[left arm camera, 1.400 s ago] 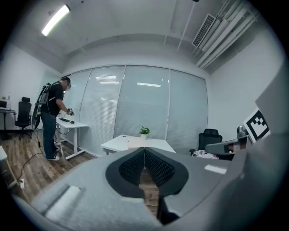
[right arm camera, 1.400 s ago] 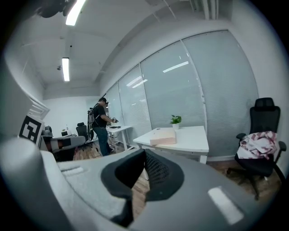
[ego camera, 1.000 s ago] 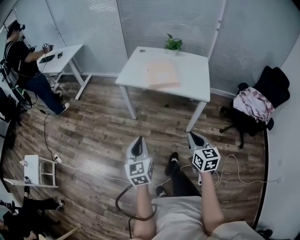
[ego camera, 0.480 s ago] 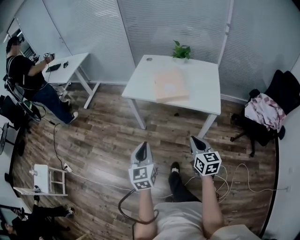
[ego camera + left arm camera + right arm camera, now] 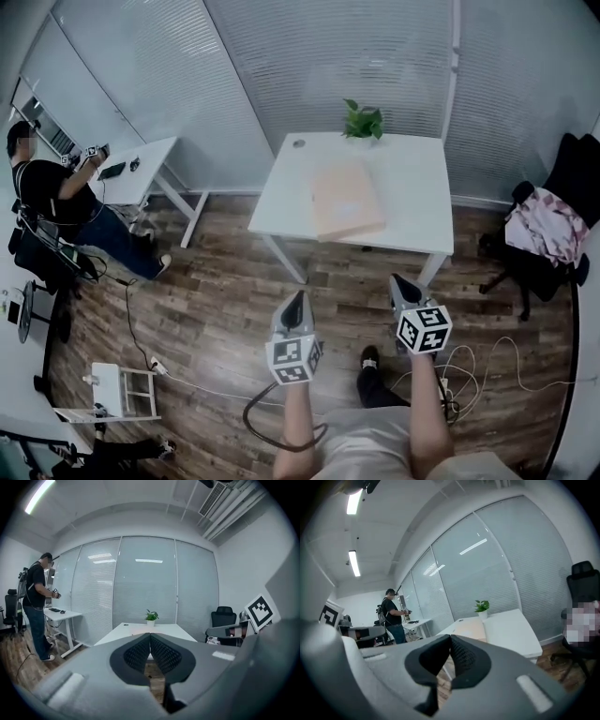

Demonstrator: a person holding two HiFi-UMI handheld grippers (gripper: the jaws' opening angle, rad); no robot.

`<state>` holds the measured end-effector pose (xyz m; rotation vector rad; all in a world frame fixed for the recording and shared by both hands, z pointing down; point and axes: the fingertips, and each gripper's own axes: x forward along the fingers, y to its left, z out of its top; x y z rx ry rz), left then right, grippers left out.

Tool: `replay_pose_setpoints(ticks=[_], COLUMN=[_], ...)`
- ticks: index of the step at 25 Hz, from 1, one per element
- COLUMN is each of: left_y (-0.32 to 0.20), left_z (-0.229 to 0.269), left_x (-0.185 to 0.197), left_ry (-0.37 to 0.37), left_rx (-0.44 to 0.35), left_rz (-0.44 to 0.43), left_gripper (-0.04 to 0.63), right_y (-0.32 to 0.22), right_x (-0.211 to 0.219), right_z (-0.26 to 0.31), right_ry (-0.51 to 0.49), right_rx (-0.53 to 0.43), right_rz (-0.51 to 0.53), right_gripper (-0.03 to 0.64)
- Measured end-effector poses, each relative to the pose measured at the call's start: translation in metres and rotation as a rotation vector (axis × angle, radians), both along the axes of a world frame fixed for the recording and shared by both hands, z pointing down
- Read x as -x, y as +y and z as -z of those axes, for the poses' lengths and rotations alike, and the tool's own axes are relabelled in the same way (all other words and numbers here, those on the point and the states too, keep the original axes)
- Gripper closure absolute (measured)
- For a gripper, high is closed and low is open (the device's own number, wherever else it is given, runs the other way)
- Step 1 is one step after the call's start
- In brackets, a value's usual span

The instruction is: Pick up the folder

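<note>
A tan folder point(image 5: 345, 198) lies flat on a white table point(image 5: 412, 187), reaching toward the table's near edge. It also shows faintly in the left gripper view as the folder point(image 5: 142, 629) and in the right gripper view as the folder point(image 5: 469, 628). My left gripper point(image 5: 297, 300) and right gripper point(image 5: 399, 281) hang side by side over the wood floor, well short of the table. Both are shut with nothing between the pads. They point toward the table.
A small potted plant point(image 5: 362, 121) and a small round object point(image 5: 298, 143) stand at the table's far side. A black chair with clothes point(image 5: 548, 230) is at the right. A person point(image 5: 56, 202) stands by a second desk point(image 5: 141, 164) at the left. Cables point(image 5: 469, 361) lie on the floor.
The table and folder have come nearer and lower in the head view. Both grippers have moved forward toward the table, still shut.
</note>
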<state>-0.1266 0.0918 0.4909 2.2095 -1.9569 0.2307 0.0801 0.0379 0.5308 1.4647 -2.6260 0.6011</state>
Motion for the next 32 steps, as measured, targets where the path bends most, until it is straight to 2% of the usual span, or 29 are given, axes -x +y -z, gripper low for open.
replay_pose_setpoints(ticks=[4, 9, 13, 17, 26, 32], left_y=[-0.042, -0.09, -0.117, -0.143, -0.171, -0.187], left_z=[0.002, 0.004, -0.001, -0.007, -0.014, -0.029], left_x=[-0.008, -0.006, -0.004, -0.012, -0.009, -0.006], left_ry=[0.037, 0.031, 0.063, 0.089, 0.142, 0.16], left_rx=[-0.005, -0.003, -0.003, 0.004, 0.005, 0.038], left_rz=[-0.013, -0.01, 0.014, -0.013, 0.004, 0.01], left_gripper=[0.587, 0.588, 0.588, 0.586, 0.586, 0.586], right_y=[-0.039, -0.094, -0.12, -0.15, -0.175, -0.186], right_x=[-0.007, -0.044, -0.06, -0.07, -0.079, -0.077], right_z=[0.004, 0.003, -0.001, 0.005, 0.001, -0.016], right_ry=[0.006, -0.046, -0.06, -0.077, -0.095, -0.057], right_rx=[-0.016, 0.002, 0.005, -0.013, -0.004, 0.032], right_rz=[0.012, -0.082, -0.11, -0.132, -0.136, -0.133], right_gripper=[0.615, 0.615, 0.615, 0.615, 0.615, 0.615])
